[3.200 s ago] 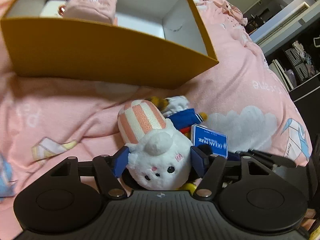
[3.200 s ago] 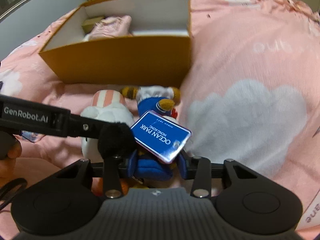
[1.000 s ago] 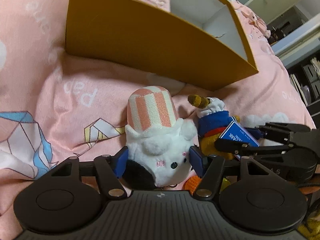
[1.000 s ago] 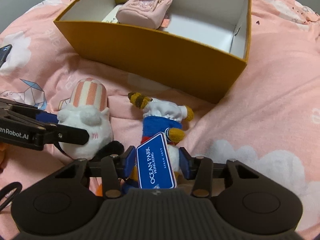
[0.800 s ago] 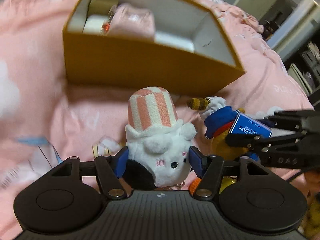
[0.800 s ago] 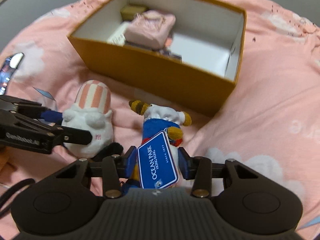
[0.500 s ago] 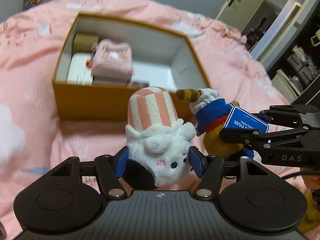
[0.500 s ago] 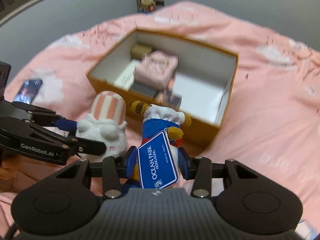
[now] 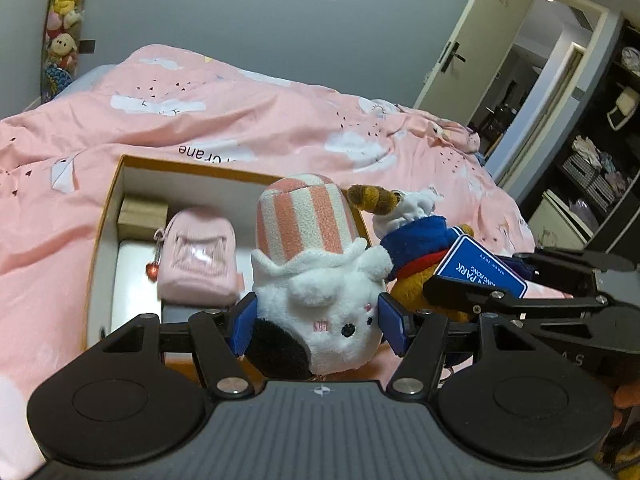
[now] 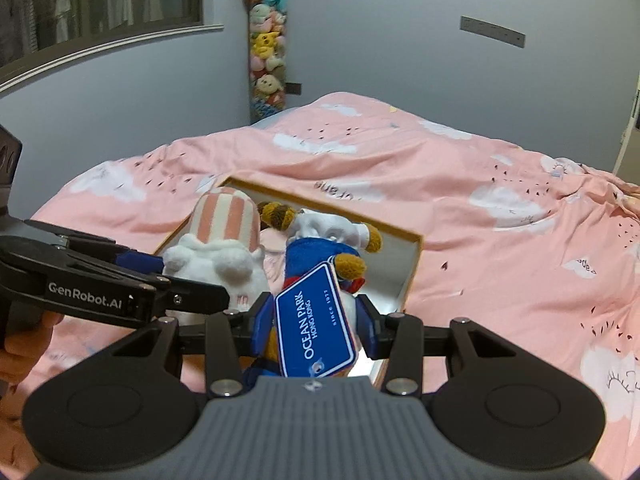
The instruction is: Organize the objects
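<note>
My left gripper [image 9: 318, 322] is shut on a white plush with a pink-striped hat [image 9: 312, 264], held in the air over the near edge of the yellow box [image 9: 105, 216]. My right gripper [image 10: 312, 326] is shut on a brown plush in a blue jacket [image 10: 316, 256] with a blue OCEAN PARK tag [image 10: 314, 330], held beside the white plush [image 10: 224, 248] above the box [image 10: 412, 264]. The blue-jacket plush [image 9: 416, 240] shows right of the white one in the left wrist view.
In the box lie a pink mini backpack [image 9: 198, 256], a small tan box [image 9: 142, 212] and a white flat item [image 9: 132, 268]. The box rests on a pink quilt [image 9: 240, 120]. A column of plush toys [image 10: 266, 52] stands at the wall. A door [image 9: 472, 52] and shelves are at right.
Both grippers have lifted their plush toys off the quilt and carried them forward, from in front of the box to above its near edge. Both grips are unchanged.
</note>
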The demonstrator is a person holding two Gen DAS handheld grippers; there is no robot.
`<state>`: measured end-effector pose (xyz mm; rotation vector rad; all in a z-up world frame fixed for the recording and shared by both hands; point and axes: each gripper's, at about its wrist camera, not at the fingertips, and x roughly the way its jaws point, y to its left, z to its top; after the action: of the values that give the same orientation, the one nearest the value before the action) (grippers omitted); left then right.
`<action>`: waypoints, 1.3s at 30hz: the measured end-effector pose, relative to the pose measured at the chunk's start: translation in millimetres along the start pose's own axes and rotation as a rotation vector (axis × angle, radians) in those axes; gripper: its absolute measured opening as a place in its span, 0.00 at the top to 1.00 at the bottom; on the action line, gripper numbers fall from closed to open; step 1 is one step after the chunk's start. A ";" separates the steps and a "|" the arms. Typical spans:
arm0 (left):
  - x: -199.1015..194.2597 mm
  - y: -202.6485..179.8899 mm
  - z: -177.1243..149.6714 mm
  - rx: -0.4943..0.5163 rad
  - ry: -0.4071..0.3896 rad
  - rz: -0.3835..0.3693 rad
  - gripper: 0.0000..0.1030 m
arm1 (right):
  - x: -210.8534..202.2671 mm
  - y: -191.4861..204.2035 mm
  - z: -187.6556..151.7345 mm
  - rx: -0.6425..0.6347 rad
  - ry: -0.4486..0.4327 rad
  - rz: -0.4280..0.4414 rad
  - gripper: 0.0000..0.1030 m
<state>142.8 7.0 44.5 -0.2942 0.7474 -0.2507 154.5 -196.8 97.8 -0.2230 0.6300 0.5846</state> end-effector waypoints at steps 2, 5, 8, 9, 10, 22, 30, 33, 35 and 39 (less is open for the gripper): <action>13.5 1.4 5.5 -0.002 0.005 0.000 0.30 | 10.5 -8.9 3.4 0.012 -0.003 -0.011 0.56; 31.0 2.5 10.5 -0.004 0.018 0.008 0.30 | 28.9 -20.5 6.1 0.029 0.003 -0.018 0.56; 49.1 9.0 15.8 -0.018 0.043 0.014 0.30 | 47.4 -28.3 7.0 0.030 0.019 -0.019 0.56; 53.8 11.0 16.9 -0.024 0.054 0.014 0.30 | 53.2 -29.9 6.7 0.028 0.026 -0.020 0.56; 58.8 13.2 18.8 -0.030 0.064 0.011 0.30 | 59.9 -31.7 7.0 0.026 0.033 -0.018 0.56; 121.1 49.7 44.6 -0.034 0.237 -0.008 0.30 | 131.6 -53.3 14.8 0.039 0.137 0.011 0.56; 151.7 56.1 55.3 0.052 0.310 0.012 0.30 | 166.0 -58.6 11.9 0.018 0.176 0.008 0.56; 159.8 55.7 60.6 0.091 0.355 -0.004 0.30 | 175.3 -56.6 10.4 -0.009 0.197 0.000 0.56; 164.0 53.7 63.2 0.124 0.377 -0.012 0.30 | 181.0 -51.9 9.5 -0.053 0.213 -0.020 0.56; 172.5 52.1 66.6 0.155 0.401 -0.023 0.28 | 192.4 -42.6 5.5 -0.150 0.244 -0.073 0.55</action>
<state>317.4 10.7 -35.5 -0.1049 1.1138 -0.3941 307.6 -143.9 -14.6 -0.4612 0.8112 0.5392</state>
